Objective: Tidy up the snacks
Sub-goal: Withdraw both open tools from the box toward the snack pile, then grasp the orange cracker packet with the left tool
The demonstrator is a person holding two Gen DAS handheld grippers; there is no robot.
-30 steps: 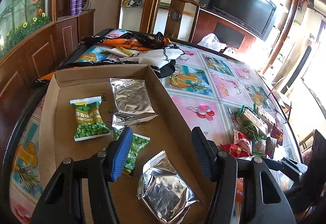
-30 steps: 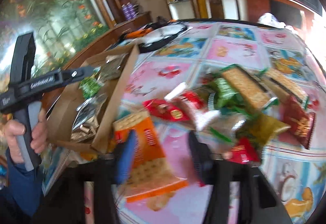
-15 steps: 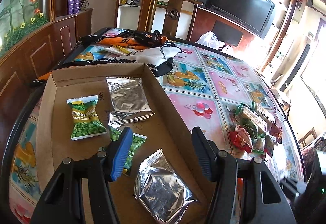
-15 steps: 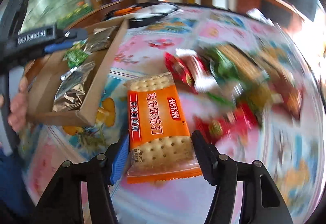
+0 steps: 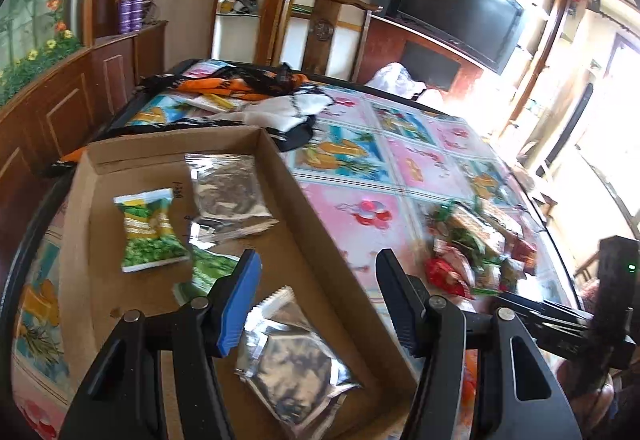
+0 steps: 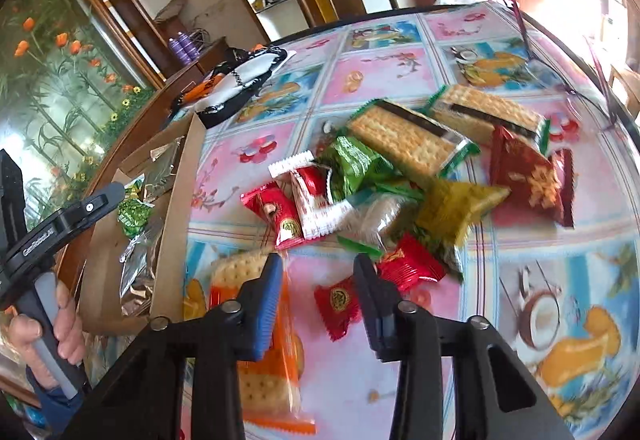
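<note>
A shallow cardboard box [image 5: 308,208] holds a green pea packet [image 5: 148,236], a second green packet [image 5: 208,272] and silver foil packets [image 5: 228,188] [image 5: 292,372]. My left gripper [image 5: 318,296] is open and empty above the box's near right corner. A pile of snacks [image 6: 392,176] lies on the table, with cracker packs [image 6: 404,140], red packets [image 6: 280,216] and green ones. My right gripper [image 6: 318,288] is open and empty over the table. An orange cracker pack [image 6: 260,360] lies beneath its left finger [image 6: 268,304]. A small red packet [image 6: 340,304] lies between the fingers.
The table [image 6: 400,68] has a pink and blue fruit-print cloth. Scarves and a bag [image 5: 256,100] lie at its far end behind the box. A wooden chair [image 5: 328,28] and TV [image 5: 448,12] stand beyond. The box also shows in the right wrist view [image 6: 176,224], left of the pile.
My right gripper, which straddled the orange cracker pack, has swung right; the pack now lies under its left finger. The left gripper stays over the box, shifting slightly.
</note>
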